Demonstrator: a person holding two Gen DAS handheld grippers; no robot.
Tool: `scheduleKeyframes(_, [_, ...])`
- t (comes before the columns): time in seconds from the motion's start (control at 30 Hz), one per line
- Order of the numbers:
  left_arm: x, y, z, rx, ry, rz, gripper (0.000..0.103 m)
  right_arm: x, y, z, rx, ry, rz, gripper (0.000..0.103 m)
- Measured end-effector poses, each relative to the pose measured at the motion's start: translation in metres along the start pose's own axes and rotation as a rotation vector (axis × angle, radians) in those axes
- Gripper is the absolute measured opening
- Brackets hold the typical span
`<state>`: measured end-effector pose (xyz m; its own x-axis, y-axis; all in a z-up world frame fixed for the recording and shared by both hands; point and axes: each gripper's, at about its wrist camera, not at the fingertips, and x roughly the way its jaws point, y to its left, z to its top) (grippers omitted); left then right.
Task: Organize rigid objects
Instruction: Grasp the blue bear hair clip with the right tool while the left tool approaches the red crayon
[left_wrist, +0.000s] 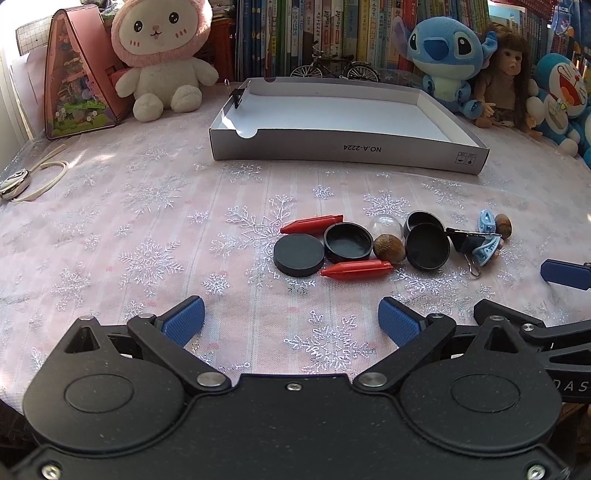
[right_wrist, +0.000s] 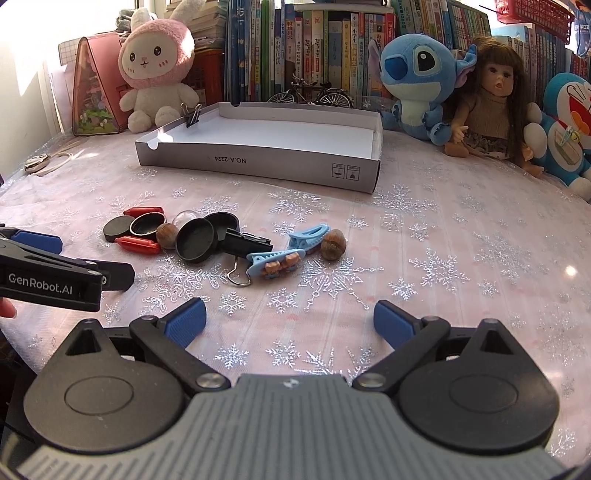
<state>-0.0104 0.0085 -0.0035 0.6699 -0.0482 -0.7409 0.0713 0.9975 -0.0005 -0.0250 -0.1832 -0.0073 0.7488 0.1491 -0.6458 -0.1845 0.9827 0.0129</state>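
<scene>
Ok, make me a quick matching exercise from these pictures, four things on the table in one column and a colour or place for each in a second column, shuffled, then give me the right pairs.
Things:
1. binder clip on the box
2. flat disc
3. hair clip with bears
4. clear dome

Descriptions:
A. light blue, nearest the right gripper
B. see-through, behind a nut
C. clamped on the left wall of the white box
D. solid black, left end of the pile

Pairs: 1-C, 2-D, 3-A, 4-B
</scene>
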Motion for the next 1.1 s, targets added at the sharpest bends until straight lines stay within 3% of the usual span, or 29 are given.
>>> scheduleKeyframes(0.2, [-0.012, 0.003, 0.000, 0.003, -0.033, -0.046, 0.062, -0.006, 0.009, 0.002, -0.049, -0.052, 0.011, 0.087])
scheduleKeyframes(0.27, [-0.016, 0.005, 0.001, -0.015, -0.038, -0.090, 0.053, -0.007, 0.008, 0.005, -0.028, -0.067, 0.021, 0.078])
scheduleKeyframes(0.4, [-0.021, 0.009, 0.003, -0.044, -0.055, -0.140, 0.040, -0.009, 0.002, 0.010, 0.001, -0.098, 0.023, 0.070])
scheduleKeyframes(0.57, [-0.022, 0.009, 0.005, -0.029, -0.065, -0.130, 0.026, -0.003, -0.001, 0.014, -0.036, -0.086, -0.004, 0.047])
scheduleKeyframes(0.73, [-0.020, 0.008, 0.004, -0.063, -0.039, -0.243, 0.023, -0.001, -0.004, 0.015, -0.066, -0.088, 0.028, 0.042])
scheduleKeyframes(0.87, [-0.019, -0.006, 0.004, -0.008, -0.074, -0.164, 0.024, 0.002, -0.005, 0.018, -0.103, -0.095, 0.025, 0.043])
scheduleKeyframes(1.1, [-0.011, -0.010, 0.004, -0.008, -0.061, -0.176, 0.033, 0.007, -0.007, 0.020, -0.127, -0.082, 0.068, 0.043])
